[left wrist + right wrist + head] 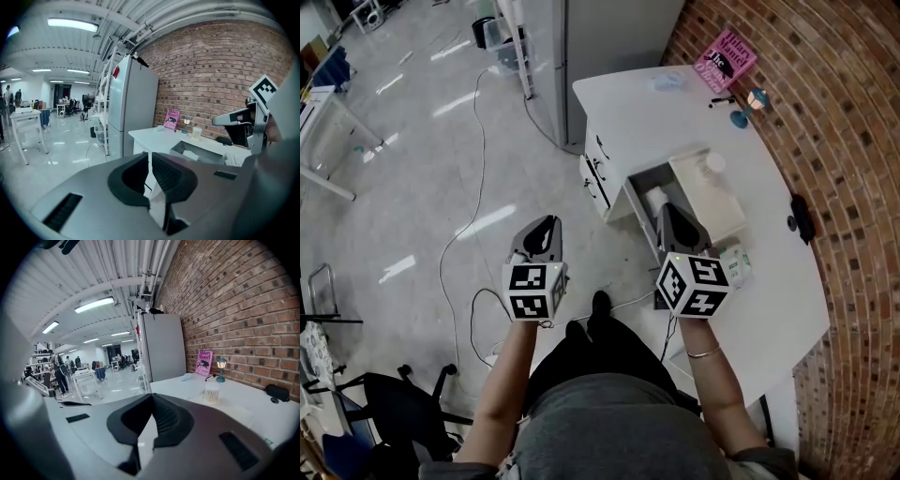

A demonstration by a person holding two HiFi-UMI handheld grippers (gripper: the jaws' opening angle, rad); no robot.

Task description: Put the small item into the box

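We hold the left gripper (547, 225) and right gripper (670, 214) back from the open box (636, 186), all 4 jaws pressed together empty, since the small white item (657, 199) seems already inside.

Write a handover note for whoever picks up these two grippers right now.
Left gripper: jaws shut, empty, over the floor.
Right gripper: jaws shut, empty, raised by the box.
The box is open on the desk, a white item lying inside; a small cup stands on the lid beside it.
Done: perhaps that item; cannot confirm.
Left: possibly the cup.
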